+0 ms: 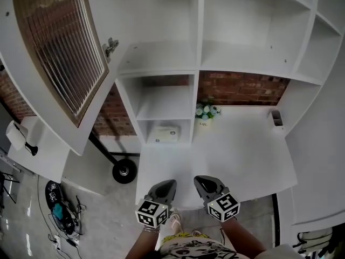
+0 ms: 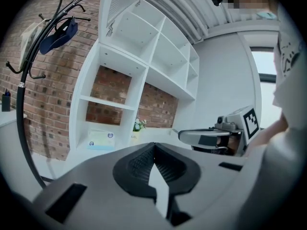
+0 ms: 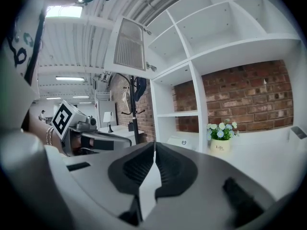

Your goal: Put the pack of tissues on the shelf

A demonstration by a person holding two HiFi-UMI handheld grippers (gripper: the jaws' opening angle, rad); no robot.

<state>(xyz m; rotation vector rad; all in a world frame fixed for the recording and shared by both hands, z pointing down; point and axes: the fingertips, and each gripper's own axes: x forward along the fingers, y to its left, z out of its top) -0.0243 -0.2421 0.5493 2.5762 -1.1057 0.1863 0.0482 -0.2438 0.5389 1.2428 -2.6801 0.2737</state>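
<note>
Looking down from my head first: both tongs hang over the front edge of the white desk point(image 1: 242, 150), left gripper point(image 1: 164, 189) and right gripper point(image 1: 207, 185) side by side, both empty. The pack of tissues point(image 1: 164, 134) sits in the bottom cubby of the shelf unit point(image 1: 195, 99), lying flat on the cubby floor, well apart from either gripper. Just right of that cubby's upright is a little flower pot point(image 1: 206, 114) on the desk. A slatted cabinet door point(image 1: 59, 47) is swung open up on the left.

Left gripper view: its jaws are pressed together with nothing between them. Past them I can see the tissue pack in the low cubby, with the flowers just to its right. A coat rack point(image 2: 29, 80) stands by the brick wall point(image 2: 53, 90) on the left, and my other gripper pokes in from the right.

Right gripper view: same deal, jaws meet at the tips and hold nothing. The tissue pack peeks out behind the shelf upright, flower pot to its right, left gripper off to the left.
</note>
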